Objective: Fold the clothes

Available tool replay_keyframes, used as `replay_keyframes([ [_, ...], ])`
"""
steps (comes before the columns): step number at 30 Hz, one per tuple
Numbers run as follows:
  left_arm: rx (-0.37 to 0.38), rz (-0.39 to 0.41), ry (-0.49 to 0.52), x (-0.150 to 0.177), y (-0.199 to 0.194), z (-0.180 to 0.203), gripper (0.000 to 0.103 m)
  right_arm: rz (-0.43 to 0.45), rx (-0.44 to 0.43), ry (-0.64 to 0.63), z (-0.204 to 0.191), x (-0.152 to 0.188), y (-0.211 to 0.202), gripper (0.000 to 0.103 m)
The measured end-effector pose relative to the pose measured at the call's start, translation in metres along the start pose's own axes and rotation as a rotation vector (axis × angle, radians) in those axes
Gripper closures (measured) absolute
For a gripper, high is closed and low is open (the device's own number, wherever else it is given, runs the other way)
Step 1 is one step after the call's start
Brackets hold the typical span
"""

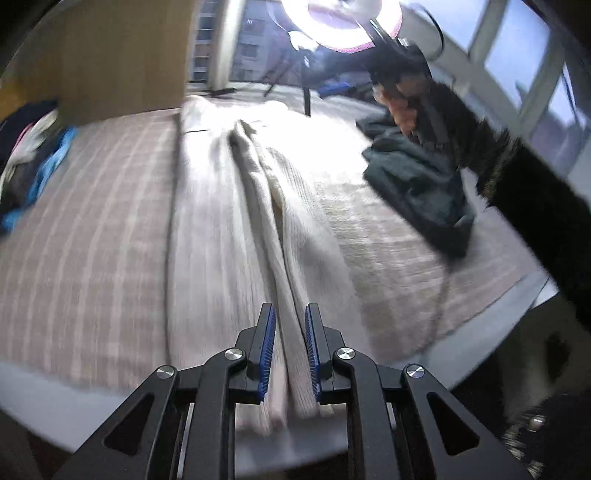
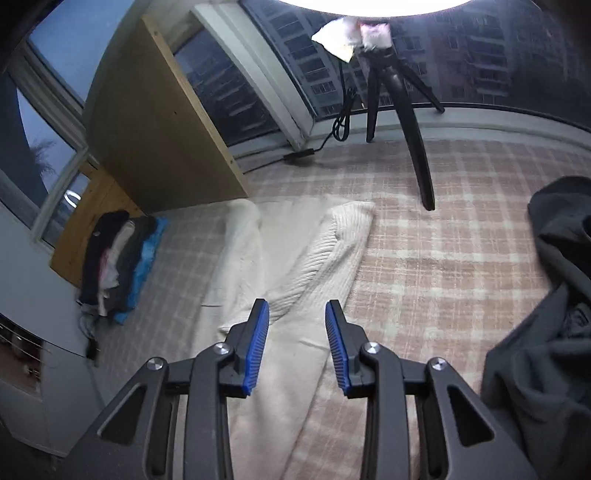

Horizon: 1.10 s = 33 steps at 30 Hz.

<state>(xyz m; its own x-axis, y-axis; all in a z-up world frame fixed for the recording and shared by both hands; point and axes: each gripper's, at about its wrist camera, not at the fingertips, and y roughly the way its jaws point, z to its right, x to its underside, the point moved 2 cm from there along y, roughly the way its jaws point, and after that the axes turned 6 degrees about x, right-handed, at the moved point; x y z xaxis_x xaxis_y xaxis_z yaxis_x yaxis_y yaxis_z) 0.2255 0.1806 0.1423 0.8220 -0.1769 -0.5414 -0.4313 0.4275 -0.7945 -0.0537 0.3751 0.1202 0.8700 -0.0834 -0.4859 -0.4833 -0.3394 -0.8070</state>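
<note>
While the cream knit garment lies stretched up the middle of the left wrist view on the plaid blanket, we read the step as mid-fold: a long doubled edge of it runs down between the pads of the left gripper. Those jaws stand close together on that edge, and it looks pinched, though motion blur keeps us from being sure the pads truly press.

Right gripper sits at lower centre of its own view, jaws apart with nothing between them; the same garment lies below and beyond it, one ribbed sleeve angled toward upper right. In the left view that gripper shows at upper right, in a hand with a dark sleeve.

Next move, we judge: right needs a fresh hold on a loose edge or the sleeve, then both carry it over to square the fold.

Hard to make out:
- the garment's near hem is cut off behind the left gripper body.
- the dark grey garment at right edge is crumpled and cropped.
- the clothes pile at left is too small to sort.
- the ring light at top is blown out.
</note>
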Motion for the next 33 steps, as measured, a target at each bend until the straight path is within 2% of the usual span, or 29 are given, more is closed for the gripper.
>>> replay_keyframes([
  [3, -0.015, -0.046, 0.07, -0.02, 0.034, 0.005, 0.089, -0.025, -0.009, -0.053, -0.016, -0.004, 0.034, 0.071],
  [5, -0.011, -0.078, 0.094, -0.029, 0.055, 0.006, 0.083, -0.056, -0.012, -0.097, -0.029, -0.006, 0.059, 0.071],
  [8, -0.026, -0.143, 0.14, -0.028, 0.083, 0.007, 0.085, -0.102, 0.078, -0.218, -0.047, -0.003, 0.098, 0.071],
  [10, -0.016, -0.132, 0.166, -0.023, 0.086, 0.007, 0.085, -0.096, 0.18, -0.321, -0.057, 0.004, 0.119, 0.073],
  [12, 0.003, -0.151, 0.158, -0.024, 0.082, 0.005, 0.085, -0.081, 0.208, -0.387, -0.069, 0.004, 0.116, 0.072],
  [13, 0.019, -0.159, 0.133, -0.026, 0.077, 0.001, 0.085, -0.081, 0.194, -0.389, -0.07, 0.003, 0.11, 0.072],
  [16, 0.046, -0.124, 0.051, -0.033, 0.044, -0.015, 0.085, -0.016, 0.003, -0.225, -0.047, -0.009, 0.068, 0.072],
  [20, -0.031, -0.066, -0.005, -0.038, -0.005, -0.053, 0.082, 0.102, -0.152, 0.051, 0.018, -0.018, 0.0, 0.072],
  [22, -0.073, -0.059, -0.039, -0.037, -0.02, -0.074, 0.082, 0.112, -0.175, 0.122, 0.045, -0.01, -0.022, 0.072],
  [25, -0.116, -0.076, -0.085, -0.026, -0.029, -0.101, 0.082, 0.096, -0.148, 0.14, 0.062, 0.019, -0.047, 0.072],
  [28, -0.078, -0.116, -0.144, -0.011, -0.029, -0.118, 0.082, 0.036, -0.146, 0.139, 0.059, 0.065, -0.061, 0.072],
  [30, -0.047, -0.149, -0.132, 0.003, -0.028, -0.117, 0.082, -0.018, -0.153, 0.145, 0.05, 0.103, -0.066, 0.072],
  [33, 0.012, -0.206, -0.092, 0.018, -0.019, -0.113, 0.075, -0.096, -0.159, 0.163, 0.035, 0.16, -0.07, 0.072],
])
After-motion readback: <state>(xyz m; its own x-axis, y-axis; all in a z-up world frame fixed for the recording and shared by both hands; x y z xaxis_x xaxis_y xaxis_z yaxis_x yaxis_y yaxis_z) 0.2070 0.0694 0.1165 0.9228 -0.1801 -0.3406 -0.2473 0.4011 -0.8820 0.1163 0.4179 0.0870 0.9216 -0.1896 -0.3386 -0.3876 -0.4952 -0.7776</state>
